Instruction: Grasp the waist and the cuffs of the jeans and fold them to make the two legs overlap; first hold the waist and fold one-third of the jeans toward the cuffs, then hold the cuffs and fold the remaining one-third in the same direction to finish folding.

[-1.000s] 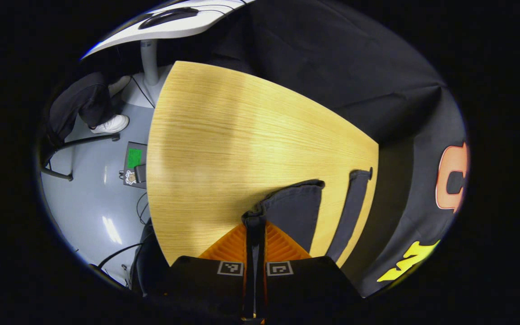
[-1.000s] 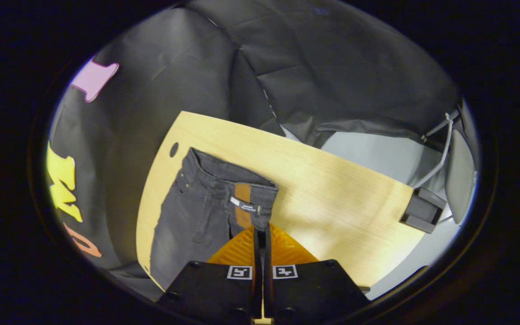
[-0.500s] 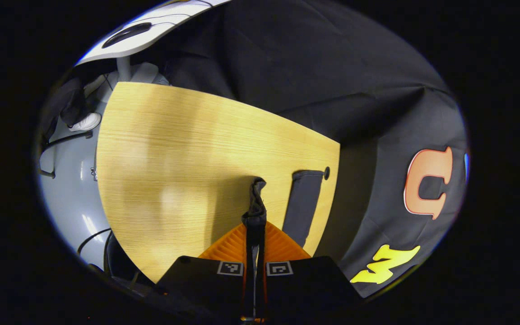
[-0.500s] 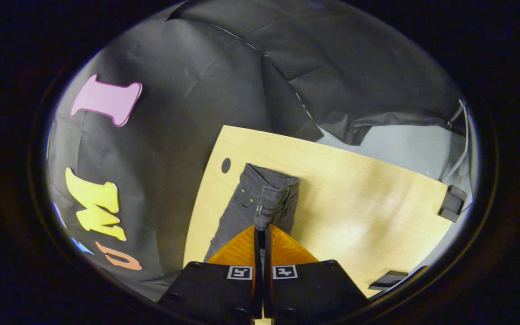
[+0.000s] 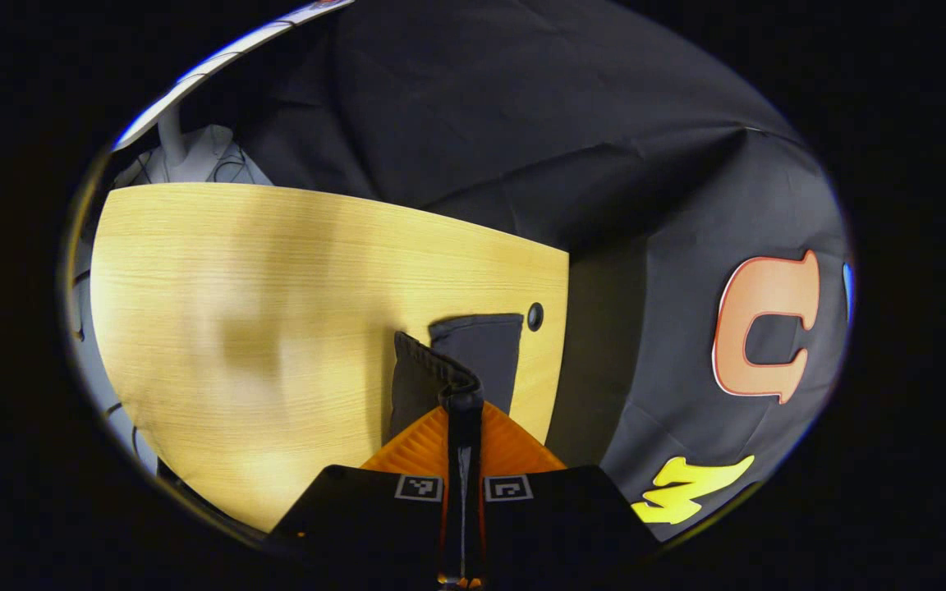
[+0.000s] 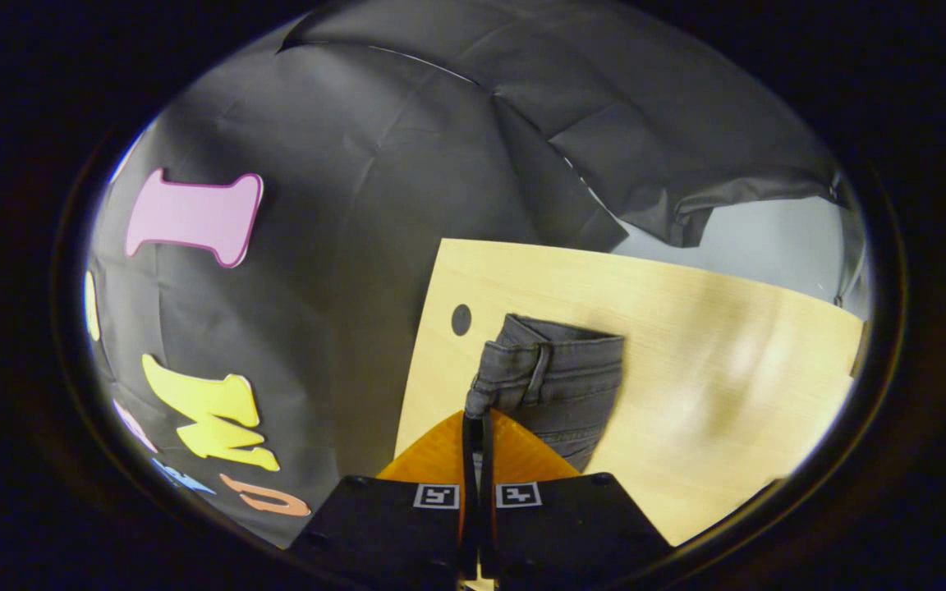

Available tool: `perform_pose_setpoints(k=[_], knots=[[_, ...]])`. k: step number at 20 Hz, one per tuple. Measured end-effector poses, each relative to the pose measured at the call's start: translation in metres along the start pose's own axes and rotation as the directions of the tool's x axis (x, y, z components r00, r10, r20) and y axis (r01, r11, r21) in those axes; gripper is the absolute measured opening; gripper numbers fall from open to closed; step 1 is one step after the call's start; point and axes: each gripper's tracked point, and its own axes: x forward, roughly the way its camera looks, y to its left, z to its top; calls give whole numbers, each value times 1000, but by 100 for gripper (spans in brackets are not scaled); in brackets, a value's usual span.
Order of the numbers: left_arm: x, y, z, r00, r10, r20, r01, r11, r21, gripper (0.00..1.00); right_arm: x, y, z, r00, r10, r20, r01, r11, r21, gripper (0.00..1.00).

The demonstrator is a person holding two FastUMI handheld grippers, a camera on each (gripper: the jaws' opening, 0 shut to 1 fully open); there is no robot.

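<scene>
1. Dark jeans (image 6: pixel 559 386) lie on the table (image 6: pixel 686 394) near its hole (image 6: pixel 461 319).
2. Right tongs (image 6: pixel 475 414) pinch the waist edge.
3. Left tongs (image 5: pixel 461 402) pinch a cuff (image 5: pixel 432 365), lifted over the other leg (image 5: pixel 481 349).

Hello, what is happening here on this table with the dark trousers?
A person is folding dark grey jeans on a wooden table, holding one pair of tongs in each hand. The left tongs pinch a cuff and the right tongs pinch the waistband. In both views the held leg lies near the other leg at the table's edge, so the legs are almost overlapped. The folds in thirds are not yet done.
</scene>
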Motion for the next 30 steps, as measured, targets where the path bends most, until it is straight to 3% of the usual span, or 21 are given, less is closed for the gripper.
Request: perform_pose_setpoints(k=[3,4,5,9,15,19,26,28,30], knots=[[42,-28,3,1000,-8,-12,8,1000,13,5,30,11,6,1000,20,0,-20,999,26,1],[56,-31,5,1000,2,-13,-2,1000,20,0,41,13,8,1000,24,-2,-24,999,41,0],[69,-37,8,1000,4,-8,-3,1000,20,5,50,13,9,1000,23,-2,-23,998,55,0],[117,-50,7,998,64,-8,-64,997,33,5,88,15,14,1000,3,-3,-3,998,60,2],[171,-76,4,995,96,-38,-92,991,92,5,129,8,21,999,-34,-1,34,997,63,2],[201,-64,4,989,145,-42,-142,988,67,5,153,-2,22,998,-60,1,60,995,86,2],[225,-48,5,984,179,-7,-176,973,149,5,173,-10,21,996,-89,9,89,995,48,2],[228,-54,4,988,152,4,-150,970,189,10,176,-13,21,995,-102,17,102,994,41,2],[232,-54,10,988,147,49,-154,954,256,22,179,-10,18,995,-100,28,99,994,38,0]])
